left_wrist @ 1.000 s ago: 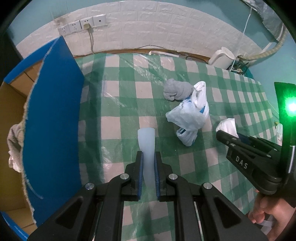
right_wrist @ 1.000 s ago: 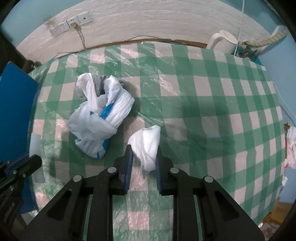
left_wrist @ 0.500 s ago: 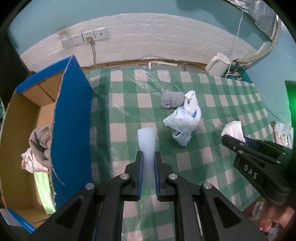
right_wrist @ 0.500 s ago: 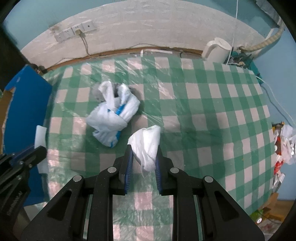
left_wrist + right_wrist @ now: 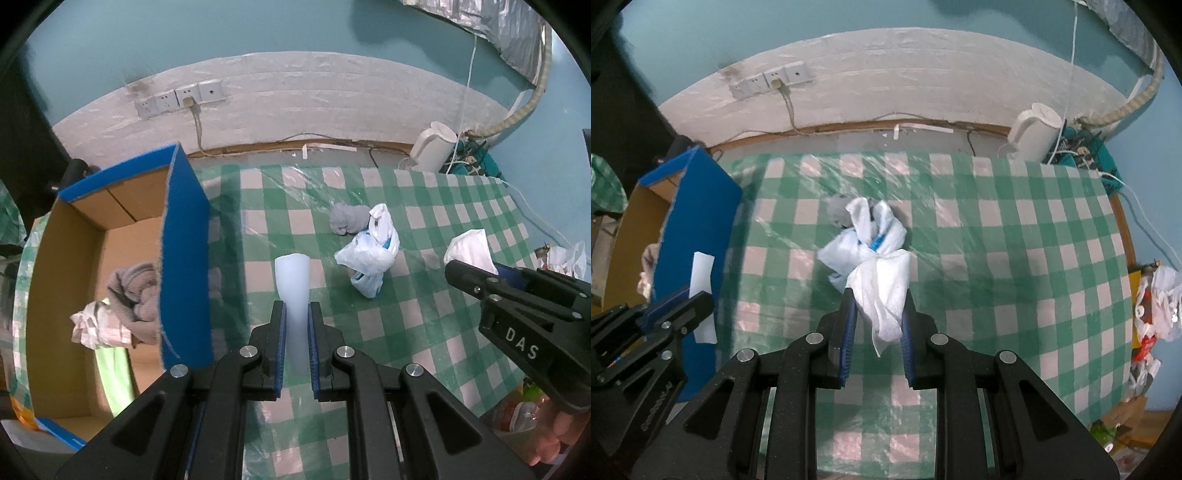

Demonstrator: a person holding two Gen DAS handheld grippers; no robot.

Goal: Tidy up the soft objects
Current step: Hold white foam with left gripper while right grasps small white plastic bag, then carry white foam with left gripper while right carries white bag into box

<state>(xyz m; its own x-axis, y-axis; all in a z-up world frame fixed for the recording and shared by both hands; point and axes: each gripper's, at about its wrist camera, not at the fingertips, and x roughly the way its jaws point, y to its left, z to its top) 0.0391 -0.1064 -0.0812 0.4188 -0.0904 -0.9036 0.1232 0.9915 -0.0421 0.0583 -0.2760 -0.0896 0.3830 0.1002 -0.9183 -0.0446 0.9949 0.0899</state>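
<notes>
pale foam strip (image 5: 291, 286) upright; crumpled tissue (image 5: 882, 286) pinched (both lifted); knotted bag (image 5: 369, 254) on cloth.

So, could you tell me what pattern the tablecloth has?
Green-and-white checks on the tablecloth, clearest in the right wrist view.

Both views are dim and carry a cool blue-green cast; light is soft and diffuse, seemingly from overhead, though its source cannot be seen; the fisheye lens bends the white brick wall (image 5: 295, 92) into an arch and closes each picture in a black rounded border; clear plastic film over the checked surface (image 5: 997, 229) gives pale streaks of glare toward the wall; soft-edged shadows lie on the surface beside the blue box flap (image 5: 184, 258) and on the checks right of the knotted white bag (image 5: 864, 236); the near black tongs (image 5: 295, 332) look sharp; the edges smear slightly, and the far clutter at the right is indistinct.
</notes>
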